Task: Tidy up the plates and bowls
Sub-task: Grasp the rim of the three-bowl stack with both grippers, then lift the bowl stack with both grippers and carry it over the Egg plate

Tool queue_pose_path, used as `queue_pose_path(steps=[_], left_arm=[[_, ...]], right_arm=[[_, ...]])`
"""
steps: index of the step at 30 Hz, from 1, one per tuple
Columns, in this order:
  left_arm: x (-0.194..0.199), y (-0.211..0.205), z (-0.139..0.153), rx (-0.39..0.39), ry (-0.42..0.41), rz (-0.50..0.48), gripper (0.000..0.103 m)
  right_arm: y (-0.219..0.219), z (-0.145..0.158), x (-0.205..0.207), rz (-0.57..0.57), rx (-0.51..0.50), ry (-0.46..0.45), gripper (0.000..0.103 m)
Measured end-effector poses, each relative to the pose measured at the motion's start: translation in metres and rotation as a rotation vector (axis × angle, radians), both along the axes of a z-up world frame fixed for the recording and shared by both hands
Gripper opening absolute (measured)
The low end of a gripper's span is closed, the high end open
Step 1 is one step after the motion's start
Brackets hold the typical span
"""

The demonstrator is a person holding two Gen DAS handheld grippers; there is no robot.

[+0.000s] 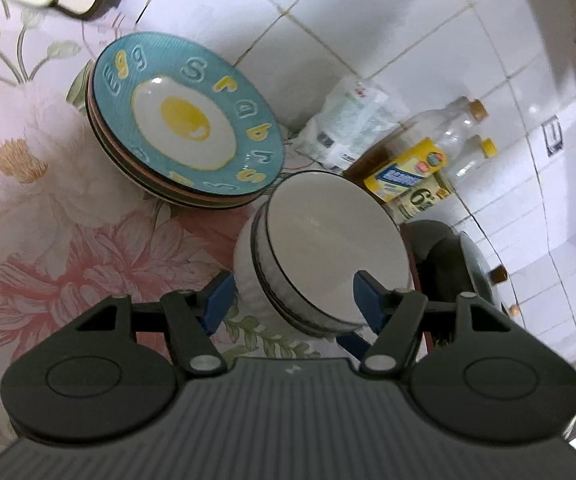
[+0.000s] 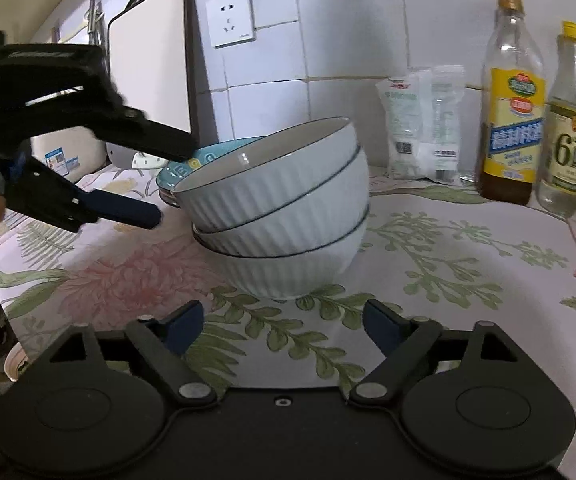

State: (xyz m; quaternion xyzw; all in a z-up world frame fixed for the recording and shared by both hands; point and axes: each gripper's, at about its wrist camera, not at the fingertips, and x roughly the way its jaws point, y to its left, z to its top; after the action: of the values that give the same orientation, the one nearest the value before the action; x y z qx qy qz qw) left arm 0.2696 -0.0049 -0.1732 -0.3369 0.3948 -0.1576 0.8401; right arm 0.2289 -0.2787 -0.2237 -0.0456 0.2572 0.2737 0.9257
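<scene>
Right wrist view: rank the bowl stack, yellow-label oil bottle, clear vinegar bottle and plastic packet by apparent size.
1. bowl stack, nearest the camera
2. yellow-label oil bottle
3. clear vinegar bottle, close to the oil bottle
4. plastic packet

The left gripper [image 1: 291, 296] is open; its two blue fingers [image 1: 218, 300] stand on each side of a stack of white bowls [image 1: 327, 248], and they do not press on it. The bowls sit on a flowery tablecloth [image 1: 48, 200]; they look tipped in this view. Just beside them is a pile of plates [image 1: 184, 120]; the top one is blue with a fried egg picture and letters round the edge. Behind, by the white tile wall [image 1: 367, 20], are a plastic bag [image 1: 347, 120] and two bottles [image 1: 427, 160]; a dark pan [image 1: 455, 272] is near the bowls.
</scene>
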Motion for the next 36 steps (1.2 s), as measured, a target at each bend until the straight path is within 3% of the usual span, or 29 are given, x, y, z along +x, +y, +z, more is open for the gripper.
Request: queue_pose_path(steps=[10, 17, 21, 26, 36], left_arm=[[0.033, 0.004, -0.03, -0.086, 0.073, -0.025, 0.064], [0.044, -0.003, -0.045, -0.104, 0.107, -0.046, 0.053], [0.049, -0.011, -0.048, -0.054, 0.109, -0.056, 0.047], [0.049, -0.008, -0.052, -0.085, 0.098, -0.046, 0.043], [0.045, -0.013, -0.044, -0.035, 0.076, -0.071, 0.043]], right_arm=[[0.025, 0.004, 0.022, 0.005, -0.084, 0.01, 0.094], [0.027, 0.001, 0.038, 0.018, -0.063, 0.003, 0.102], [0.032, -0.002, 0.048, 0.023, -0.065, 0.017, 0.103], [0.033, -0.005, 0.057, 0.038, -0.055, 0.04, 0.103], [0.03, -0.005, 0.052, 0.017, -0.023, 0.036, 0.103]])
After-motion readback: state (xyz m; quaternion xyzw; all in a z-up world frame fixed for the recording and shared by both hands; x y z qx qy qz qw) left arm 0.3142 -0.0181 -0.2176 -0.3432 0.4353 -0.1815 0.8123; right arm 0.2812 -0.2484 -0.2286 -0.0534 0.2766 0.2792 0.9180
